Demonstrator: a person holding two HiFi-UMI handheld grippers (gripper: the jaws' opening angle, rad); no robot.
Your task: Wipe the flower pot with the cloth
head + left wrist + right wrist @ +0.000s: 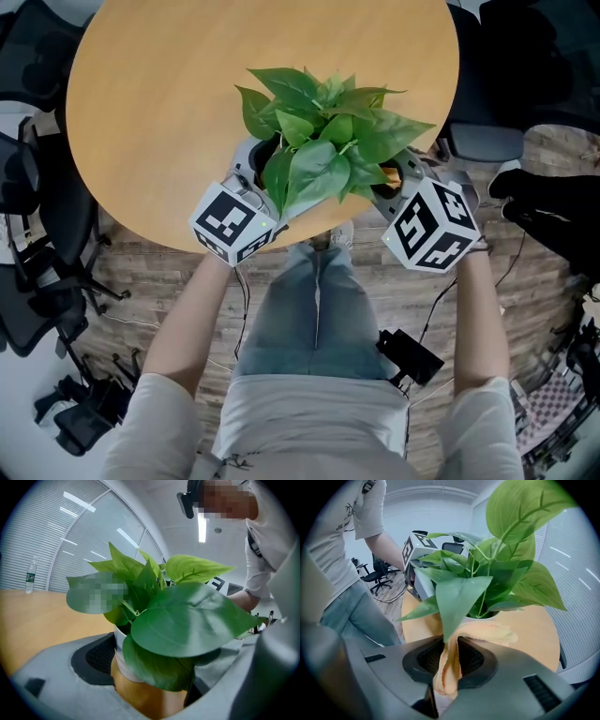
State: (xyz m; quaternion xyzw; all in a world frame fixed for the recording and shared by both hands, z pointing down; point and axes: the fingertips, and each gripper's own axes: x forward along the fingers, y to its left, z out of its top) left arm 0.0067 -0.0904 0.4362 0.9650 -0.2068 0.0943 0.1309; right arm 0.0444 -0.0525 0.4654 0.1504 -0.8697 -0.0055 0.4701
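Note:
A leafy green plant [323, 131] in a white flower pot [123, 654] stands near the round wooden table's [141, 103] near edge. In the head view its leaves hide the pot. My left gripper [154, 686] has a jaw on each side of the pot and is shut on it; in the head view the left gripper [251, 173] reaches in under the leaves from the left. My right gripper [447, 667] is shut on an orange cloth [449, 660], whose free end lies against the pot's rim. That right gripper [398, 178] sits at the plant's right side.
Black office chairs [56, 281] stand at the left and another chair [483, 141] beyond the table's right edge. A black device [410, 354] and cables lie on the wooden floor by the person's legs [314, 309]. A water bottle [29, 576] stands far off.

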